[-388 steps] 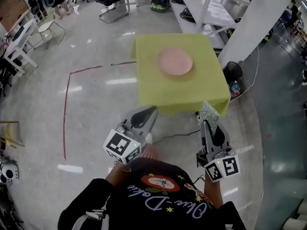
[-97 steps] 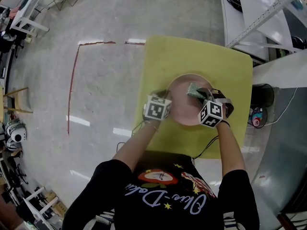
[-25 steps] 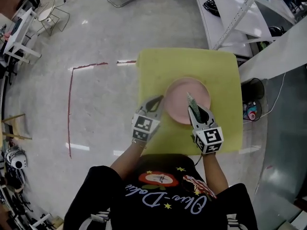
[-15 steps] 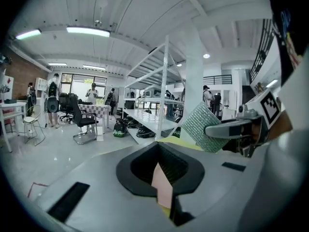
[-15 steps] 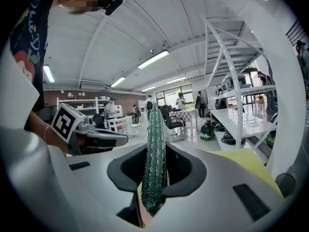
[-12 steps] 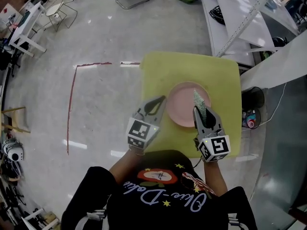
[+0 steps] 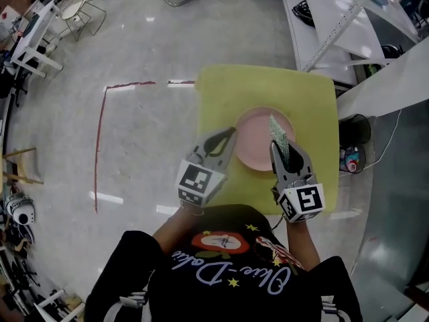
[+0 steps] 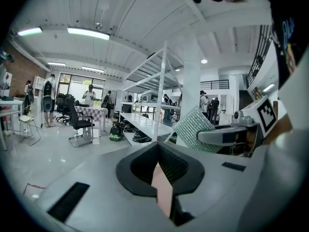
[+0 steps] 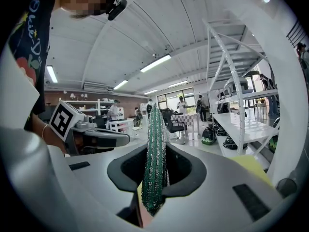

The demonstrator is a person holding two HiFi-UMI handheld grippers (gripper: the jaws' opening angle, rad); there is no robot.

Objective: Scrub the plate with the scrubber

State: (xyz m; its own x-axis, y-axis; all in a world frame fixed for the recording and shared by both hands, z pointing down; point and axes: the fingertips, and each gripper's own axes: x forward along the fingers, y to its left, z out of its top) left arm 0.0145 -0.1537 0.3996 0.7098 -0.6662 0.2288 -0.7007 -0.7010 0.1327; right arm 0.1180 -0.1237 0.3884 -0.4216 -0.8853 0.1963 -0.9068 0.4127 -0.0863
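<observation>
A round pink plate (image 7: 258, 139) lies on a table under a yellow-green cloth (image 7: 228, 92). My right gripper (image 7: 280, 147) hovers over the plate's right part, shut on a silvery-green mesh scrubber (image 7: 277, 129) that stands on edge. In the right gripper view the scrubber (image 9: 155, 139) rises from between the closed jaws of the right gripper (image 9: 155, 180). My left gripper (image 7: 228, 135) hangs above the plate's left rim, shut with nothing in it. In the left gripper view its jaws (image 8: 161, 174) meet, and only a pink sliver of plate shows below them. The scrubber (image 8: 193, 129) shows to the right there.
White shelving (image 7: 335, 19) stands right of the table, with a dark bin (image 7: 353, 127) and a cable on the floor beside it. A red tape line (image 7: 100, 146) marks the floor at left. Chairs (image 7: 80, 2) and desks stand at the far left; people stand far off.
Both grippers have risen off the plate and now hang higher above the table's near side. The scrubber stays in the right gripper and the plate has not moved.
</observation>
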